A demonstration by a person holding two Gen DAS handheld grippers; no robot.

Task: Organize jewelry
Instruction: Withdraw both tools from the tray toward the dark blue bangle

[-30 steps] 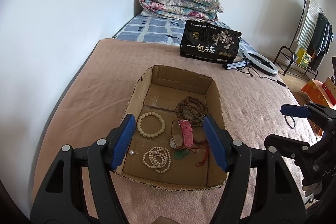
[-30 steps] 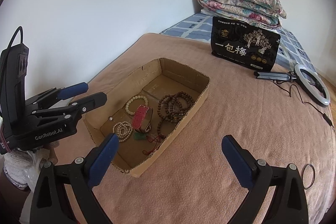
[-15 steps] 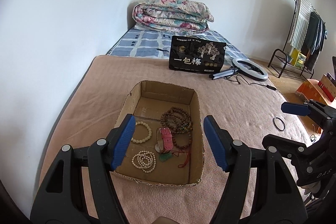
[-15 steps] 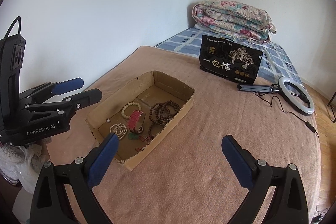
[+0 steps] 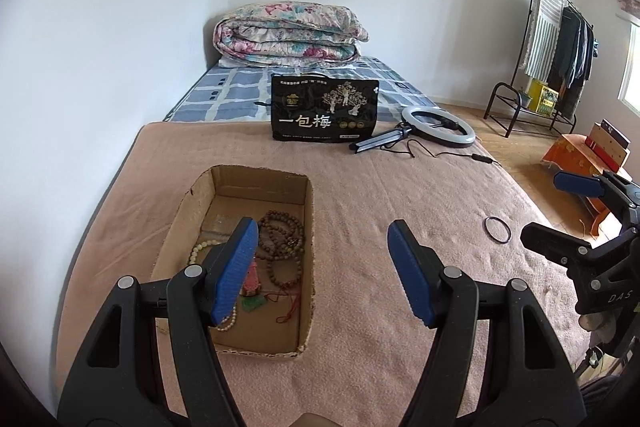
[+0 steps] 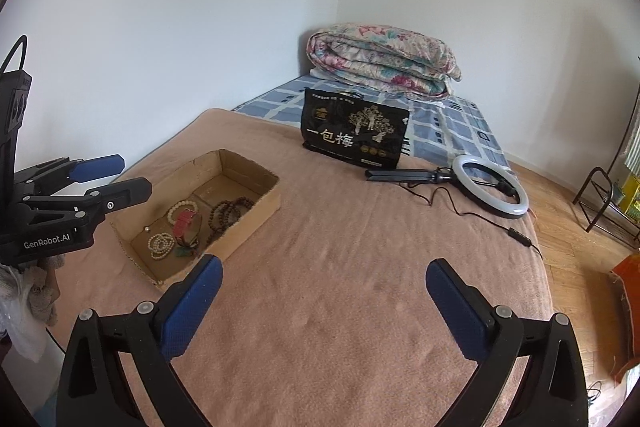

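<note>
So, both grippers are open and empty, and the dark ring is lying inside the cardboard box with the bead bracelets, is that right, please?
Not quite: the dark ring lies on the blanket, outside the cardboard box and off to its right, as the left wrist view shows. The left gripper and right gripper are indeed open and empty.

The left wrist view looked down the bed from its foot, toward the folded quilt (image 5: 290,33) at 12 o'clock, the cardboard box (image 5: 188,211) near at 10 o'clock; the right wrist view stood farther right, angled leftward; both shared box (image 6: 262,205), quilt (image 6: 384,57) and ring light (image 6: 490,183).
</note>
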